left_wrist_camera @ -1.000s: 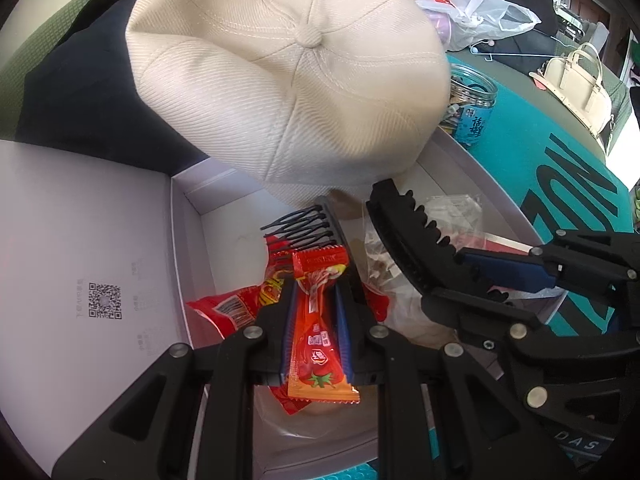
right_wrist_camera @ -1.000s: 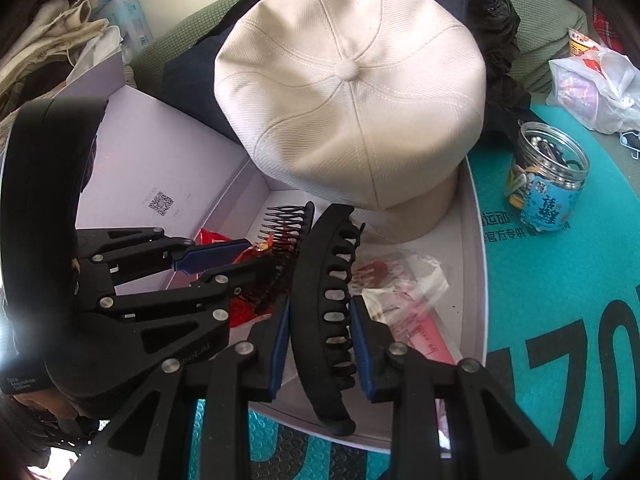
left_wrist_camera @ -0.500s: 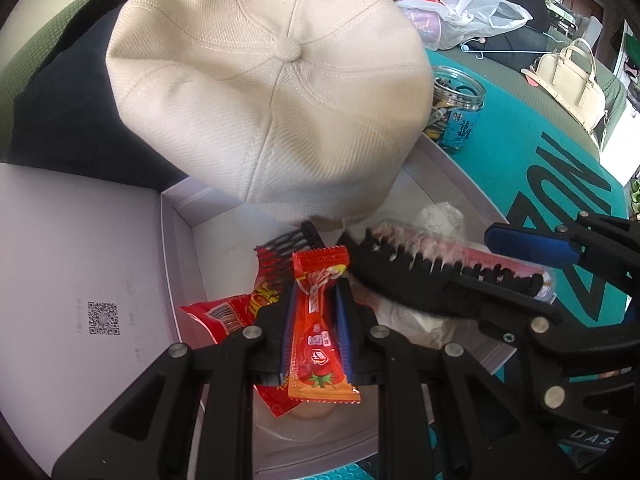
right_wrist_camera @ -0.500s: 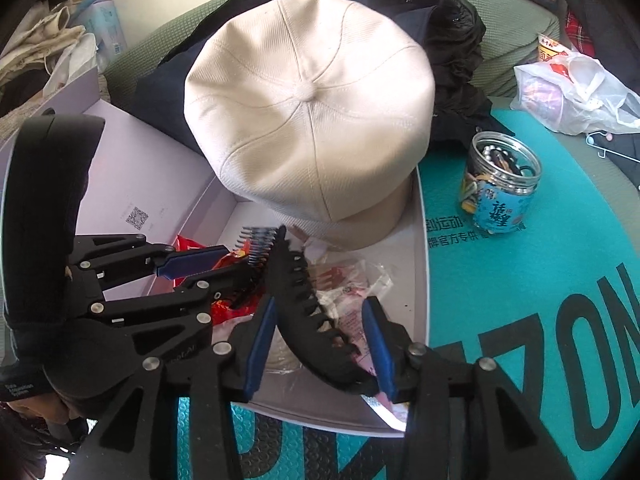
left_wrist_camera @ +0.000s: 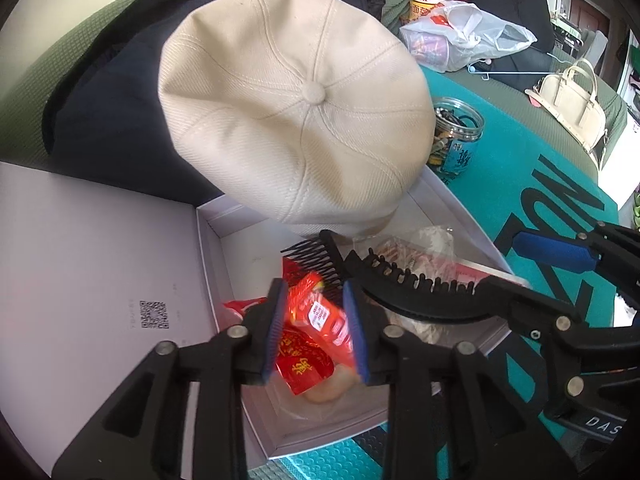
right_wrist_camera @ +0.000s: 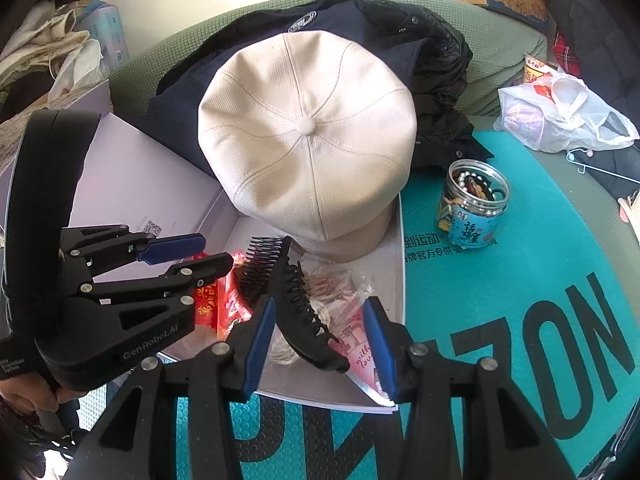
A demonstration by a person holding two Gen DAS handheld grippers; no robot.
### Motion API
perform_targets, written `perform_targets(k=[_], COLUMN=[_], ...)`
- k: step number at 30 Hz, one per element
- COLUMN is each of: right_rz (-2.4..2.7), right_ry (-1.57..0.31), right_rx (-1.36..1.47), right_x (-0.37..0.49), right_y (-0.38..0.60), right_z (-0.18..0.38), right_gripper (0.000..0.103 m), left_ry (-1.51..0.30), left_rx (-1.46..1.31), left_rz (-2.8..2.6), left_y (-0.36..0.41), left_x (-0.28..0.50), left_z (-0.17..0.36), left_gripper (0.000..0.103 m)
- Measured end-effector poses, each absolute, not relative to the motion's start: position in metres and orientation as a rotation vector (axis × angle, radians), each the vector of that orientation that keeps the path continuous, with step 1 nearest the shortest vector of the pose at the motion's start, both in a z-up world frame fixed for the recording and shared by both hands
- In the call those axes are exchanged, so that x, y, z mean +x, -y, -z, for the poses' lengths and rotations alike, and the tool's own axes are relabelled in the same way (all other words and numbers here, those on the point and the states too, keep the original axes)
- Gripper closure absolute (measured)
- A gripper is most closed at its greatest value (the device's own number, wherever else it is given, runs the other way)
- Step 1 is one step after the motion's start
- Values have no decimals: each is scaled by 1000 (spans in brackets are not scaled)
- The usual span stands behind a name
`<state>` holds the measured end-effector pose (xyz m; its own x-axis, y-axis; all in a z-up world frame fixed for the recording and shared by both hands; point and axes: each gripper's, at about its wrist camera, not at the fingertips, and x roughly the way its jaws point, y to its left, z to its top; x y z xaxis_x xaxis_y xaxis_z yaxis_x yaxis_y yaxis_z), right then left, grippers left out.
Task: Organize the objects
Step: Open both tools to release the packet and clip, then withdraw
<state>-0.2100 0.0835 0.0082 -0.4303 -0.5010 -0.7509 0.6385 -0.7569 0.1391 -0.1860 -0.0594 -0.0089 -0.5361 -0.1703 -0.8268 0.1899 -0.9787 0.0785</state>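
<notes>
Both grippers opened since a second ago. Left gripper [left_wrist_camera: 316, 330]: pads spread, red snack packet [left_wrist_camera: 320, 320] tipping loose between them, apparently dropping onto other wrappers in the white box [left_wrist_camera: 208, 248]. Right gripper [right_wrist_camera: 320, 340]: jaws wide, black hair clip [right_wrist_camera: 304, 312] released, lying across the clear bags in the box beside a black comb [right_wrist_camera: 260, 268]. Cream cap [right_wrist_camera: 308, 136] overhangs the box's far end. Jar [right_wrist_camera: 476, 204] stands outside, unsorted.
</notes>
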Motion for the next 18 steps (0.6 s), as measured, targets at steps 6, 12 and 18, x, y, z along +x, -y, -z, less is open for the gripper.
perform_targets(k=[6, 12, 18], right_rz=[2213, 2232, 2255], right_ry=[-214, -218, -219], right_rx=[1040, 1016, 988], right_x=[-200, -192, -180], right_y=[-87, -92, -99], right_z=[-28, -47, -70], right_gripper=[52, 51, 46], left_ry=[-44, -47, -44], left_rx=[1335, 1289, 1229], left_rz=[2594, 2603, 2604], left_y=[58, 57, 55], left_x=[-180, -163, -141], left_z=[-13, -42, -72], left_gripper=[53, 43, 33])
